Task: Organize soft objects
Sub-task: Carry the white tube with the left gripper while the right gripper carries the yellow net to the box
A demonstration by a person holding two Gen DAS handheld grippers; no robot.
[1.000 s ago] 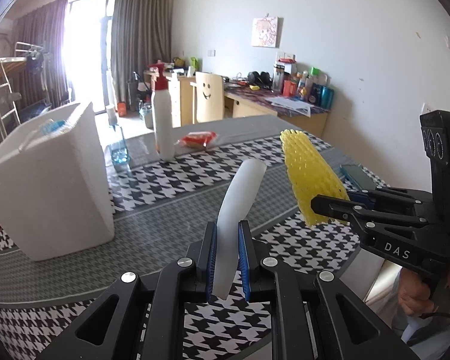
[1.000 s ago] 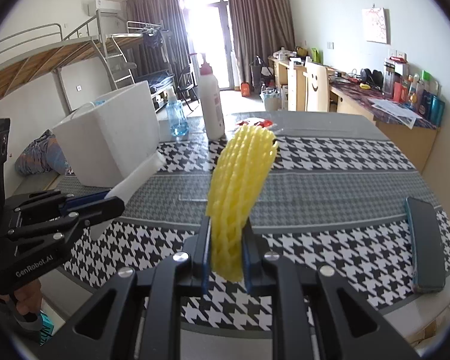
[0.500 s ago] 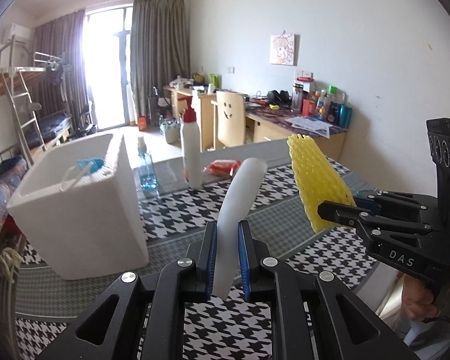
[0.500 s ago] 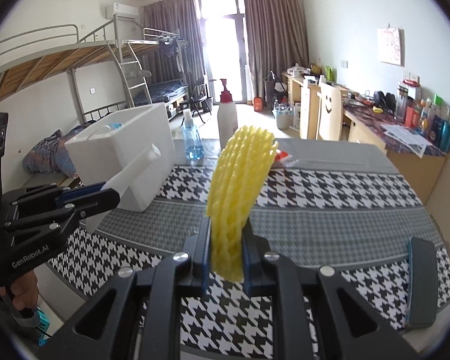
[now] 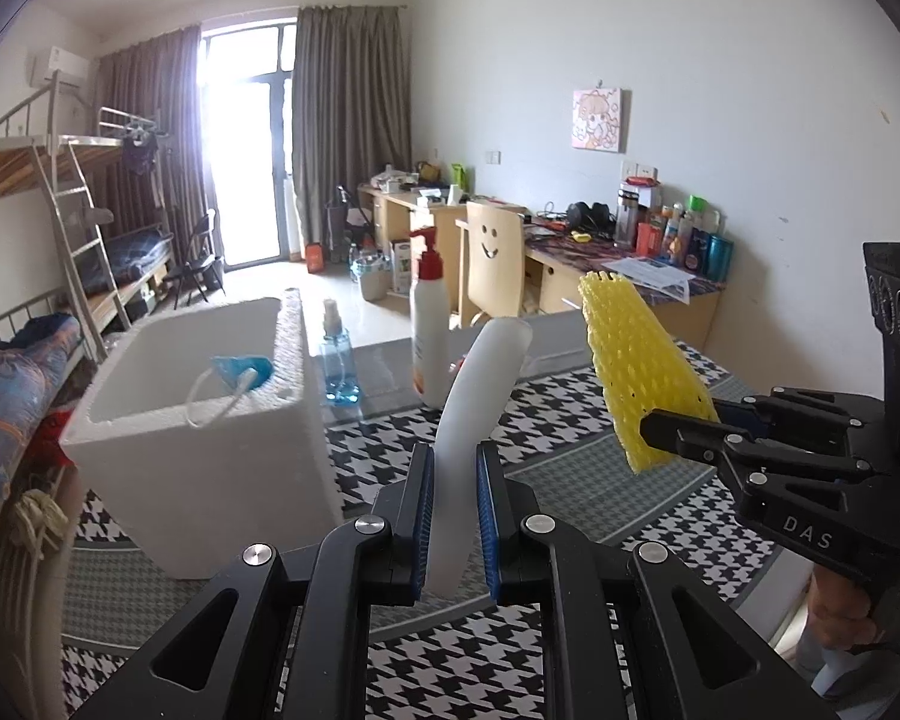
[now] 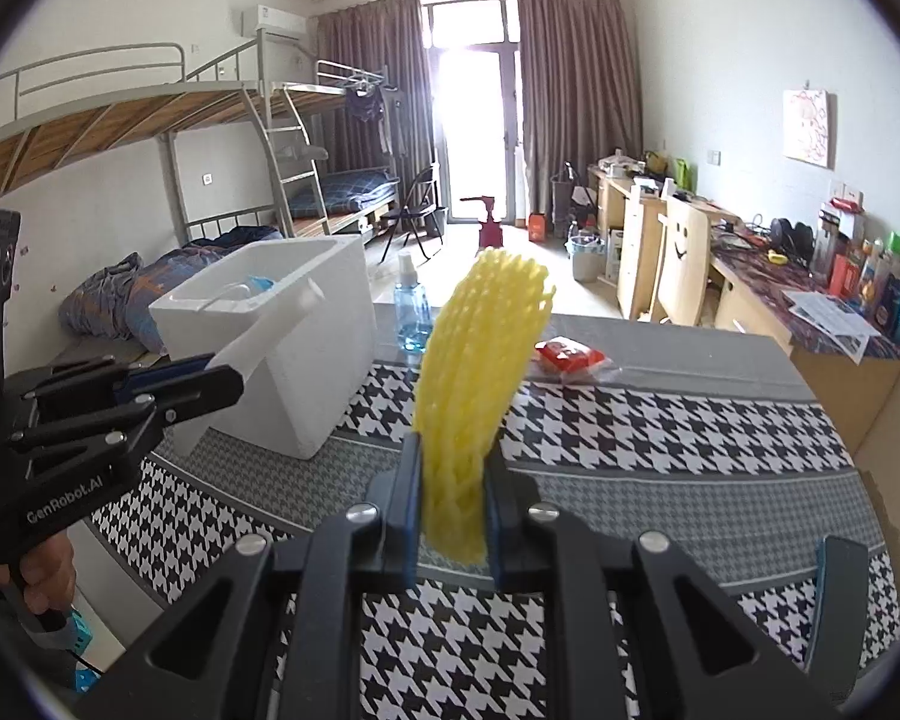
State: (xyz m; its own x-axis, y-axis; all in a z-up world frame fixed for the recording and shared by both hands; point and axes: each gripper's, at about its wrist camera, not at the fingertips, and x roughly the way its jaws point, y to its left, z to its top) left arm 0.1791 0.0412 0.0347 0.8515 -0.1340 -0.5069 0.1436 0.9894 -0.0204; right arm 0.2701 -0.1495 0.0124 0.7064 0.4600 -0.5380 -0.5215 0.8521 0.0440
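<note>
At bottom centre of the left view, grips a white foam strip in the left gripper: pinches it narrow near the lower end between blue fingers and leaves the long upper part free, bending toward the upper right. At bottom centre of the right view, does likewise with the right gripper: squeezes a yellow net near its base and lets the top curl rightward. Holds both pieces clear above the table, apart from each other. Probably means to carry them to the white box at middle left, open on top, with a blue mask already inside.

Could go wrong in several ways. Could lose either piece from so narrow a pinch on soft, yielding stuff, given a quick swing. Could catch a floppy free end on the box rim and fold it outside instead of in. Could knock the spray bottle or the pump bottle, both just right of the box, while swinging across. Could tangle net with strip, or bump gripper on gripper, if brought over the opening together. Better to go one at a time, tip low over the opening before letting go.
</note>
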